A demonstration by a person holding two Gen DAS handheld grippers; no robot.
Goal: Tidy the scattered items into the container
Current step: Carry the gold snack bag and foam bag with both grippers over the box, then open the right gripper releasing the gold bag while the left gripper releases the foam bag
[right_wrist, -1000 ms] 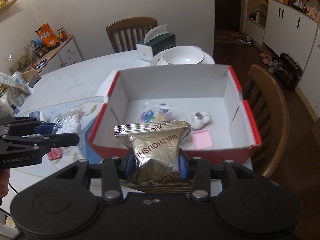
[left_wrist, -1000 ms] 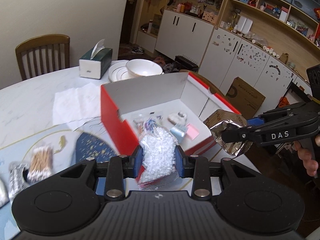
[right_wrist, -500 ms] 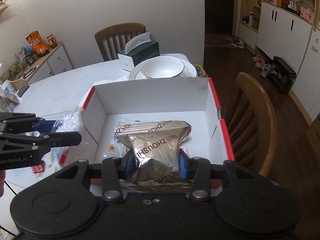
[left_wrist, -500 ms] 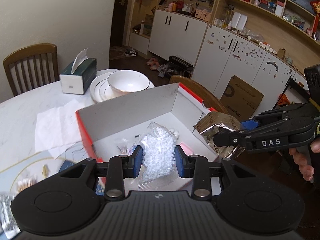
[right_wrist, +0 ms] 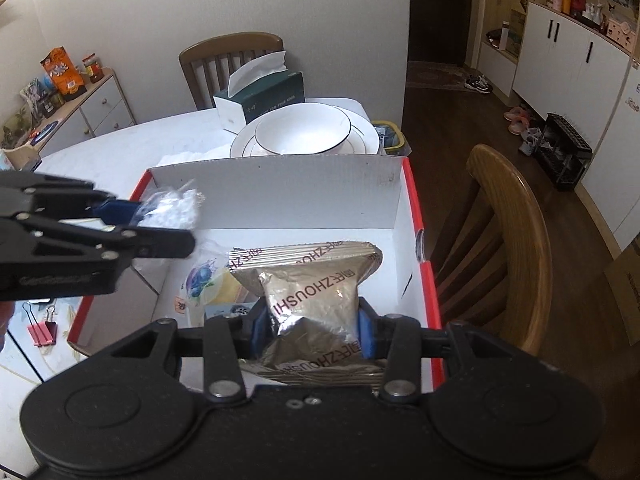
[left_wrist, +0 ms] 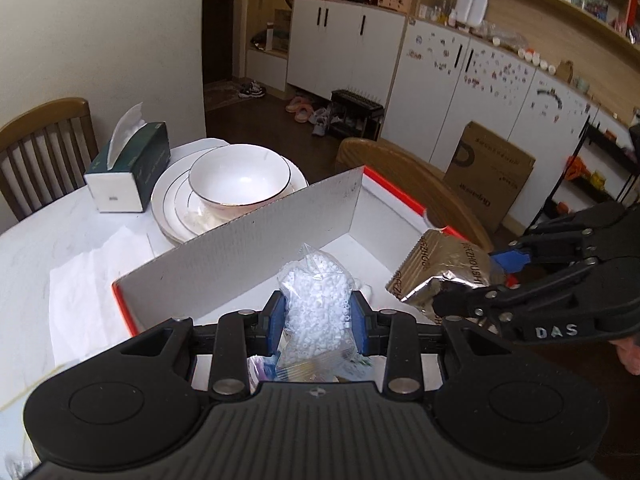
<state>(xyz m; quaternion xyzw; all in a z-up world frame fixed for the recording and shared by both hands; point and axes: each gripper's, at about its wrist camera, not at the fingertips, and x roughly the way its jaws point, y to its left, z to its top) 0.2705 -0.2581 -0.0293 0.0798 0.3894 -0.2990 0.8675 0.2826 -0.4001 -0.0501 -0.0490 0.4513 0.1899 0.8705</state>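
A red box with white inner walls point(left_wrist: 260, 240) point(right_wrist: 280, 196) stands on the table. My left gripper point(left_wrist: 317, 317) is shut on a clear bag of white beads point(left_wrist: 316, 300), held above the box's inside; the same bag point(right_wrist: 176, 210) shows over the box's left wall in the right wrist view. My right gripper point(right_wrist: 309, 324) is shut on a gold foil snack packet point(right_wrist: 312, 284), also over the box, and the packet point(left_wrist: 440, 276) hangs at the right in the left wrist view. A blueberry-print packet point(right_wrist: 204, 280) lies on the box floor.
A white bowl on stacked plates point(left_wrist: 240, 180) point(right_wrist: 302, 130) and a green tissue box point(left_wrist: 132, 168) point(right_wrist: 260, 96) stand behind the red box. Red binder clips point(right_wrist: 42, 328) lie on the table at left. A wooden chair point(right_wrist: 500, 240) stands close to the box's right side.
Both grippers have moved forward over the box with their loads. The bead bag, earlier in front of the box's near wall, now hangs above its inside; the foil packet is further in too.
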